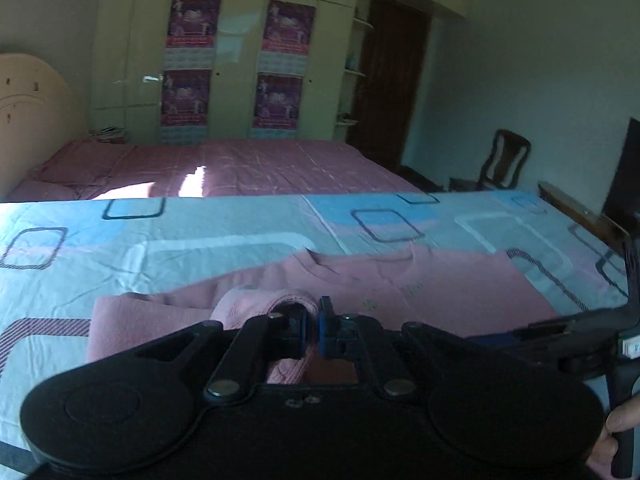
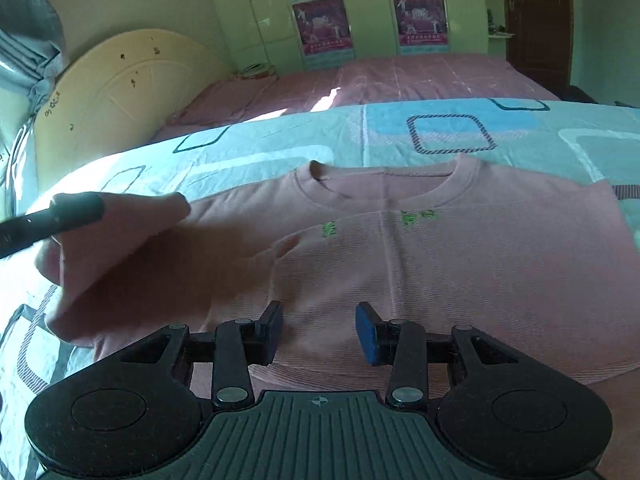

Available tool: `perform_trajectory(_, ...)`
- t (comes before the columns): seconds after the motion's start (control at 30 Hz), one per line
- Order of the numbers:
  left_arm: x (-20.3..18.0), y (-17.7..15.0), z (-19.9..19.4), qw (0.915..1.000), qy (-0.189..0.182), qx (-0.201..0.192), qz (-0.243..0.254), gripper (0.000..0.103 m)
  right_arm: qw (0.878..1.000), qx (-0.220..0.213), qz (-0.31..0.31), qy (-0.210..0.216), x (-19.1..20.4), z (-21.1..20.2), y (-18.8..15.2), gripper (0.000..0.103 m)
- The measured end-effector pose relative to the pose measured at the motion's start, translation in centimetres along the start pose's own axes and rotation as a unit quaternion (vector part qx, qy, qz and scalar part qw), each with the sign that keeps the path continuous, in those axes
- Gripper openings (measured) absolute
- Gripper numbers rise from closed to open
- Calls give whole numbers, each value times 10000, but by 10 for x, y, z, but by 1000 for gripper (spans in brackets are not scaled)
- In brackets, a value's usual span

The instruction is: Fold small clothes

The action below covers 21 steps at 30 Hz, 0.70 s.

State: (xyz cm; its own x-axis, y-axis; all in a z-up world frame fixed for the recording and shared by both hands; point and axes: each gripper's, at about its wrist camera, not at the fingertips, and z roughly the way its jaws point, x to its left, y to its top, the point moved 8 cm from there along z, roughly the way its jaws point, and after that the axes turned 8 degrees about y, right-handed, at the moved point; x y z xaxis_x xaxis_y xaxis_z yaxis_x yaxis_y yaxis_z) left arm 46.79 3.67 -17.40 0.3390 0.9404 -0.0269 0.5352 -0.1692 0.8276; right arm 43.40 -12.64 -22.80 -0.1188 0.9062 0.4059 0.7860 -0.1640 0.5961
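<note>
A pink long-sleeved shirt [image 2: 460, 264] lies front up on the blue patterned sheet [image 2: 452, 120], its round collar [image 2: 384, 184] toward the far side. My left gripper [image 1: 313, 330] is shut on the sleeve cuff [image 1: 256, 304], and pink cloth is bunched between its blue pads. In the right wrist view the left gripper's black fingers [image 2: 76, 208] hold that sleeve [image 2: 132, 248] lifted at the left, above the shirt's body. My right gripper [image 2: 318, 332] hovers open over the lower part of the shirt, nothing pinched between its pads.
A second bed with a pink cover [image 1: 240, 164] stands behind the sheet, with a cream headboard [image 2: 120, 96] at the left. A pale wardrobe with posters [image 1: 240, 64] fills the back wall. A dark chair [image 1: 504, 164] and a brown door [image 1: 392, 84] are at the right.
</note>
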Motion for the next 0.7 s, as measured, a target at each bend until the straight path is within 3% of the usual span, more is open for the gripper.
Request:
perform_trajectory(0.13, -36, -37, 20, 9977, -58, 424, 519, 27, 10000, -36, 21, -67, -13, -13, -2, 44)
perform_trajectory(0.17, -40, -41, 18, 9973, -36, 438, 589, 31, 10000, -73, 36, -55, -14, -16, -1, 62)
perform_trajectory(0.2, -42, -42, 17, 9970, -40, 447, 635, 46, 9998, -168, 44, -26, -15, -22, -1, 82)
perform_trajectory(0.23, -40, -44, 13, 9968, 2, 441, 666, 67, 9997, -258, 3, 6, -13, -25, 1, 84)
perform_trajectory(0.3, -32, -46, 1, 9971, 241, 363, 626, 82, 9995, -288, -141, 34, -6, -26, 4, 84)
perform_trajectory(0.57, 26, -74, -34, 9917, 1021, 746, 248, 79, 9911, -133, -1222, 503, 64, -3, -5, 83)
perform_trajectory(0.7, 55, -98, -36, 9832, 1489, 1051, 63, 67, 9834, 159, -1702, 610, 91, 19, -22, 82)
